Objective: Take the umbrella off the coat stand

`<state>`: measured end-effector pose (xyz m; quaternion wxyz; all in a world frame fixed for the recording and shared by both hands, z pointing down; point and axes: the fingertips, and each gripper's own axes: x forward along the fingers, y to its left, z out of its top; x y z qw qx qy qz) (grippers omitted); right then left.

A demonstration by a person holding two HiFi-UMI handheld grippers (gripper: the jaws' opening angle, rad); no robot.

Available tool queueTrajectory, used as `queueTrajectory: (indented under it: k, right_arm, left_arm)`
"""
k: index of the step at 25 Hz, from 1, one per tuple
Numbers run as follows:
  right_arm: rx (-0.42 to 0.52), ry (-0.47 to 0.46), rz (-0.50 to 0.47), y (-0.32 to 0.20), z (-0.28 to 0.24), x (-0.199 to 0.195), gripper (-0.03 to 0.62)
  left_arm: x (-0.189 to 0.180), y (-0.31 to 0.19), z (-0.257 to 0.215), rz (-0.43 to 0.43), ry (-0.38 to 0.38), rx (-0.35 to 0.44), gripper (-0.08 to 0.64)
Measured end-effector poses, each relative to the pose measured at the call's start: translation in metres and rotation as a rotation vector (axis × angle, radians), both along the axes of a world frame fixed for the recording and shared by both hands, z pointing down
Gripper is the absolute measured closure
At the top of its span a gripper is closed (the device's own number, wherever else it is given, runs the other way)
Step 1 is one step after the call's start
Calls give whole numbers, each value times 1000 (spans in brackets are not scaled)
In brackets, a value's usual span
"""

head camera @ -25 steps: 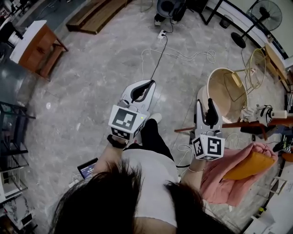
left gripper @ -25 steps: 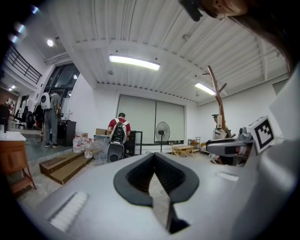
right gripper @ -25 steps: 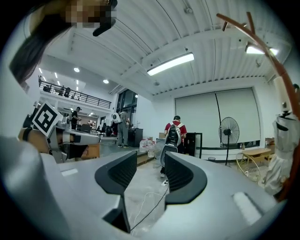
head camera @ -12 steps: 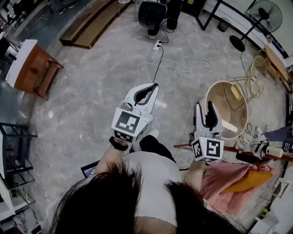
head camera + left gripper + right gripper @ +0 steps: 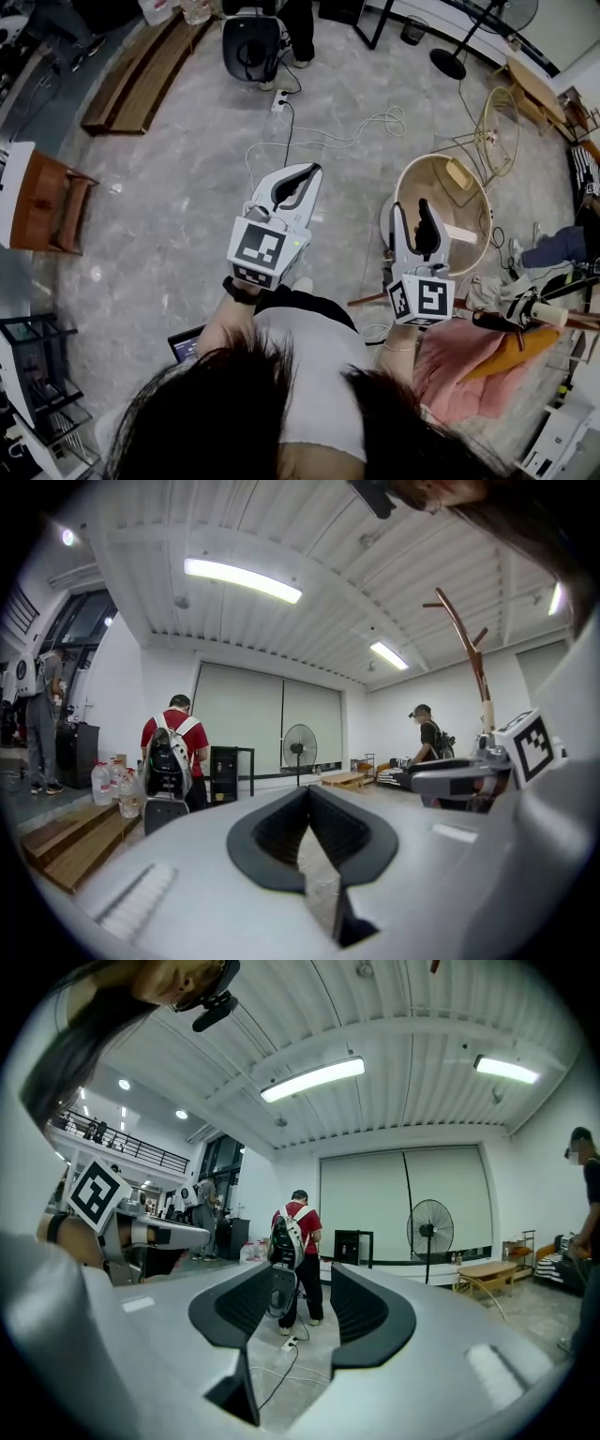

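Note:
The brown coat stand [image 5: 574,320] is at the head view's right edge, with a pink garment [image 5: 448,364] and an orange cloth [image 5: 521,343] on it. A dark folded thing with a pale handle [image 5: 536,310] hangs there too, perhaps the umbrella. In the left gripper view the coat stand [image 5: 463,628] rises at the right. My left gripper [image 5: 312,171] [image 5: 307,791] is held level over the floor, its tips together and empty. My right gripper [image 5: 417,208] [image 5: 302,1279] is left of the stand, jaws apart with nothing between them.
A round wooden tub [image 5: 441,211] and a wire chair [image 5: 502,122] stand ahead of the right gripper. Cables [image 5: 328,131] trail over the floor. Farther off are a person with a backpack [image 5: 251,42] [image 5: 291,1241], a standing fan [image 5: 429,1227], wooden benches [image 5: 122,84] and a wooden table [image 5: 42,202].
I have moved across the floor with both grippers held out. The table, tub and cables slid down and left in the picture, and the coat stand slid toward the right edge. Jaws look unchanged.

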<state>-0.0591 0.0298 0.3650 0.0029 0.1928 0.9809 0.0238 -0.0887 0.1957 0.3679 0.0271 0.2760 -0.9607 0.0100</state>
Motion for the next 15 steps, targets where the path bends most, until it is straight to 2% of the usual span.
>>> queueTrajectory:
  k: [9,15]
  right_arm:
    - [8,-18,148,-46,-7,-1,422]
    - [10,-23,310,-85,-8,-4,422]
  left_arm:
    - [-28,-64,-7,166,-26,6,502]
    - [-55,-119,-6,339,-29,8,502]
